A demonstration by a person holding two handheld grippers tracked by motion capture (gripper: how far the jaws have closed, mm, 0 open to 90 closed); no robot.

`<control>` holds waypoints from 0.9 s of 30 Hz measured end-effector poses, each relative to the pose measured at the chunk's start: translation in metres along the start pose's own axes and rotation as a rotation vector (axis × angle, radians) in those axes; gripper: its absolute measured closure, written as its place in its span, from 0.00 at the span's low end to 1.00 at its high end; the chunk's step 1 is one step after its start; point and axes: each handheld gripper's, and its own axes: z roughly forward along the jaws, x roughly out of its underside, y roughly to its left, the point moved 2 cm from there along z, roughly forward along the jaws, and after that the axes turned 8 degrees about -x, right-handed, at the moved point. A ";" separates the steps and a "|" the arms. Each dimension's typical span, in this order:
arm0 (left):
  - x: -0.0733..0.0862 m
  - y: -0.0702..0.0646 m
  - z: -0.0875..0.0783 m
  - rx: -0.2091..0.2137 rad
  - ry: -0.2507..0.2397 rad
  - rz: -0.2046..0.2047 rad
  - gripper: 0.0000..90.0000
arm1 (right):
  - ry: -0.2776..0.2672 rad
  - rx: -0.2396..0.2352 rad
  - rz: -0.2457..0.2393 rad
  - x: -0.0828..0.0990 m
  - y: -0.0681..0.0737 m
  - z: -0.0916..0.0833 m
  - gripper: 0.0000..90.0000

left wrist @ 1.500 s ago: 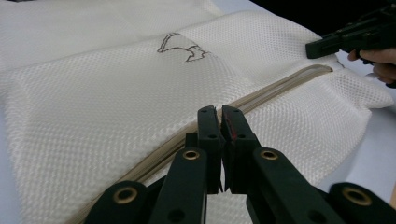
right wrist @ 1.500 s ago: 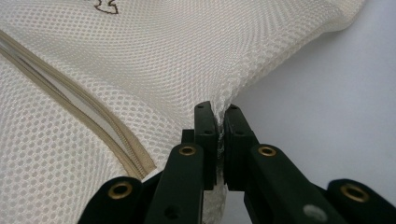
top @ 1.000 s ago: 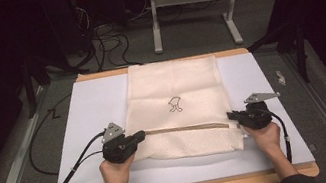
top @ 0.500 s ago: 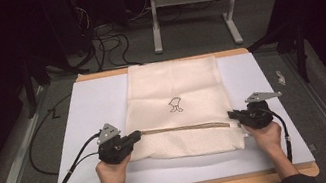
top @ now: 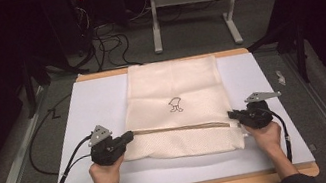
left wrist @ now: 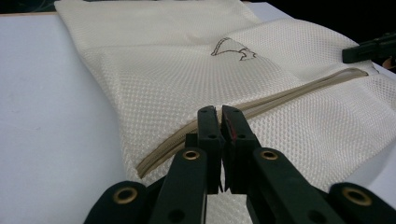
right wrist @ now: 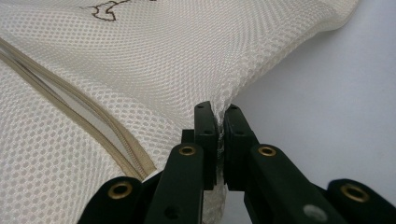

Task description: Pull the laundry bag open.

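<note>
The cream mesh laundry bag lies flat in the middle of the white board, its zipper running across near the person's edge. The left gripper is clamped on the bag's left edge at the zipper end; the right gripper pinches the bag's right edge. Uneven pulling could tear a thin mesh pinch free or skew the bag on the board.

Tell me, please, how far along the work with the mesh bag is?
Done: the mesh bag lies flat on the white board, zipper across it. In hand: the left gripper and right gripper are each shut on an edge of the mesh. Left, probably: lifting or folding it.
</note>
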 end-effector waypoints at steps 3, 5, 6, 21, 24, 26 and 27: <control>0.001 0.004 -0.002 -0.002 0.000 -0.006 0.97 | 0.005 0.004 0.002 0.000 0.000 0.000 0.97; 0.001 0.004 -0.002 -0.004 0.002 0.002 0.97 | -0.001 0.001 0.001 0.000 0.000 -0.001 0.97; 0.001 0.004 -0.002 -0.007 0.003 0.003 0.97 | 0.001 0.004 0.001 0.000 0.001 0.000 0.97; 0.003 0.013 -0.008 -0.025 -0.005 -0.012 0.97 | 0.005 0.006 -0.005 0.000 0.000 -0.001 0.97; 0.004 0.014 -0.008 -0.029 0.004 -0.015 0.97 | -0.003 0.006 -0.010 -0.001 0.002 -0.001 0.97; 0.004 0.015 -0.008 -0.035 0.002 -0.013 0.97 | -0.004 0.003 -0.007 -0.001 0.002 -0.001 0.97; 0.004 0.015 -0.009 -0.039 0.002 -0.010 0.97 | 0.000 0.008 -0.007 -0.001 0.003 -0.001 0.97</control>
